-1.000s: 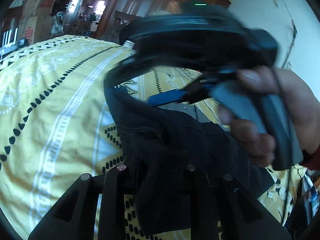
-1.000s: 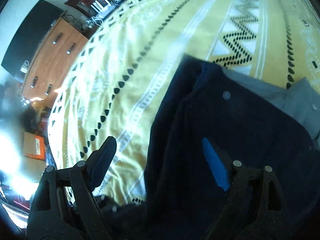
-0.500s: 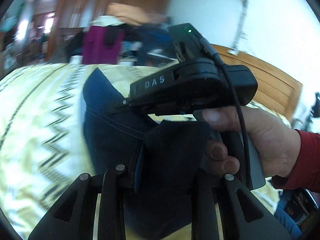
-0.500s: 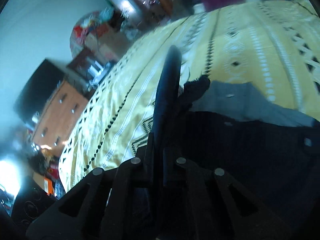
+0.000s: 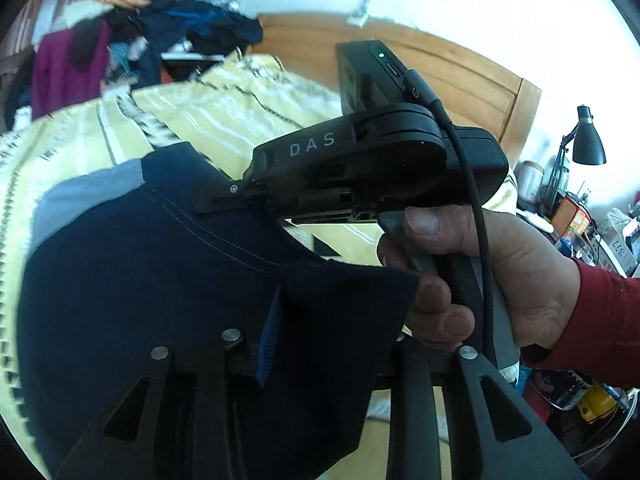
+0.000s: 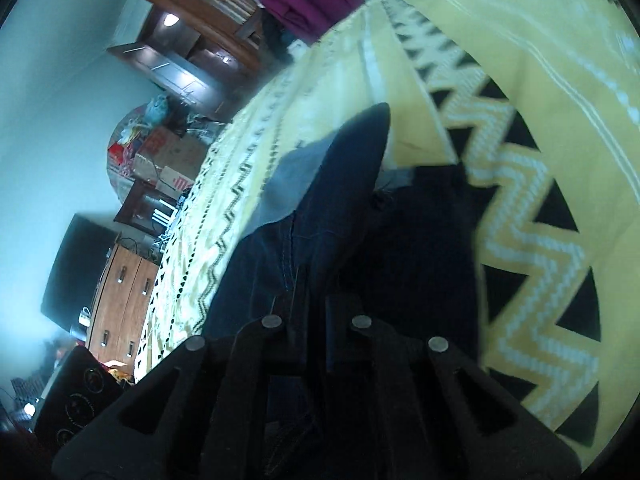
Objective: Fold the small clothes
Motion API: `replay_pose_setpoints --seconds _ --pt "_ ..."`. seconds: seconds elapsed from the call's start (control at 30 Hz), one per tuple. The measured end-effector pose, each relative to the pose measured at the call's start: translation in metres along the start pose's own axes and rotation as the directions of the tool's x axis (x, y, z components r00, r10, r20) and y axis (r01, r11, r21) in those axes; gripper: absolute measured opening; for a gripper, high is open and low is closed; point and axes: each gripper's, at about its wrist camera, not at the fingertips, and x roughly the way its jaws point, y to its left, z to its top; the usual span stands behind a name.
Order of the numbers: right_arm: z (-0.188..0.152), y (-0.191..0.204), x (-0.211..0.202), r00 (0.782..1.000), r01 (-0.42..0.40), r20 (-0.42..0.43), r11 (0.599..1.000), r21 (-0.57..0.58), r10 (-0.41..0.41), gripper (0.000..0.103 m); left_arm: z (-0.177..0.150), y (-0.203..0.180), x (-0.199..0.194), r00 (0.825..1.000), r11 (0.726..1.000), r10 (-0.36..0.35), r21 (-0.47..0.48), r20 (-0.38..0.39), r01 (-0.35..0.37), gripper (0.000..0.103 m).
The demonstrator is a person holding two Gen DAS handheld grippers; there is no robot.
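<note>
Navy cloth, a small dark garment point(image 5: 152, 264) with pale stitching and a grey panel, hangs lifted above the yellow zigzag bedspread point(image 5: 224, 108). Left hand-held gripper point(image 5: 272, 344) is clamped on the garment's near edge, a blue strip showing between its fingers. Right hand-held gripper point(image 6: 316, 312) is pinched tight on another fold of the same garment; from the left wrist it appears just above the cloth, held by a hand point(image 5: 492, 280) in a red sleeve point(image 5: 600, 320). Beyond the garment stands a wooden headboard point(image 5: 460, 72).
</note>
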Motion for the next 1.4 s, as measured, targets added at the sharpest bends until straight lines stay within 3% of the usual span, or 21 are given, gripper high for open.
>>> replay_pose_setpoints --seconds 0.13,0.2,0.23,0.33,0.4,0.47,0.5,0.57,0.7,0.77,0.87,0.97,1.03,1.1,1.2,1.27,1.4 --pt "-0.007 -0.054 0.021 0.995 0.049 -0.089 0.996 0.079 -0.042 0.005 -0.017 0.005 0.062 0.990 0.999 -0.021 -0.032 -0.138 0.017 0.037" --pt "-0.013 -0.071 0.028 0.994 0.019 -0.112 0.992 0.122 -0.005 0.006 -0.027 0.006 0.088 0.978 1.000 -0.011 -0.020 -0.208 0.007 0.041" --pt "-0.013 -0.073 0.027 0.995 -0.001 -0.103 0.990 0.139 0.016 0.006 -0.028 0.005 0.091 0.978 1.000 -0.006 -0.011 -0.206 0.004 0.043" --pt "-0.018 -0.065 0.017 0.995 -0.008 -0.098 0.988 0.153 0.023 0.022 -0.028 -0.003 0.084 0.979 1.000 0.000 0.002 -0.205 0.001 0.048" --pt "-0.026 -0.058 0.005 0.994 -0.026 -0.101 0.988 0.154 0.042 0.041 -0.027 -0.006 0.063 0.980 1.000 -0.004 0.005 -0.198 0.005 0.048" --pt "-0.037 -0.050 -0.008 0.993 -0.028 -0.110 0.990 0.135 0.043 0.044 -0.031 -0.013 0.022 0.989 1.000 0.007 0.031 -0.150 -0.002 0.053" --pt "-0.044 -0.046 -0.016 0.993 -0.029 -0.113 0.992 0.122 0.043 0.046 -0.035 -0.016 0.002 0.992 0.999 0.023 0.046 -0.124 -0.018 0.059" --pt "-0.059 -0.040 -0.030 0.993 -0.013 -0.114 0.994 0.112 0.026 0.054 -0.049 -0.017 -0.037 0.994 0.996 0.078 0.058 -0.073 -0.074 0.062" --pt "-0.082 -0.030 -0.045 0.993 -0.040 -0.109 0.992 0.118 0.053 0.055 -0.077 -0.005 -0.095 0.977 0.977 0.213 0.019 -0.015 -0.212 0.063" --pt "-0.089 -0.029 -0.044 0.991 -0.047 -0.123 0.993 0.109 0.061 0.055 -0.091 0.004 -0.110 0.973 0.973 0.230 -0.018 0.002 -0.230 0.063" --pt "-0.089 -0.031 -0.032 0.990 -0.034 -0.134 0.991 0.132 0.052 0.055 -0.102 0.008 -0.104 0.968 0.968 0.250 -0.009 -0.032 -0.251 0.063" --pt "-0.087 -0.030 -0.024 0.990 -0.051 -0.124 0.986 0.158 0.071 0.052 -0.103 0.006 -0.108 0.967 0.968 0.253 -0.003 -0.013 -0.253 0.063" --pt "-0.087 -0.026 -0.021 0.988 -0.076 -0.119 0.984 0.158 0.095 0.037 -0.100 -0.001 -0.119 0.960 0.961 0.276 -0.002 0.038 -0.276 0.063" --pt "-0.088 -0.023 -0.016 0.988 -0.072 -0.121 0.985 0.156 0.092 0.014 -0.101 -0.003 -0.129 0.945 0.948 0.318 -0.013 0.075 -0.318 0.064" --pt "-0.090 -0.019 -0.009 0.987 -0.079 -0.129 0.985 0.156 0.099 0.008 -0.104 0.003 -0.129 0.928 0.930 0.367 -0.038 0.068 -0.365 0.079" --pt "-0.090 -0.018 -0.009 0.987 -0.084 -0.120 0.983 0.162 0.104 0.007 -0.108 0.018 -0.111 0.923 0.922 0.384 -0.058 0.002 -0.383 0.079" --pt "-0.086 -0.009 -0.011 0.989 -0.095 -0.102 0.984 0.151 0.111 0.003 -0.100 0.037 -0.088 0.915 0.912 0.402 -0.083 0.005 -0.401 0.079"
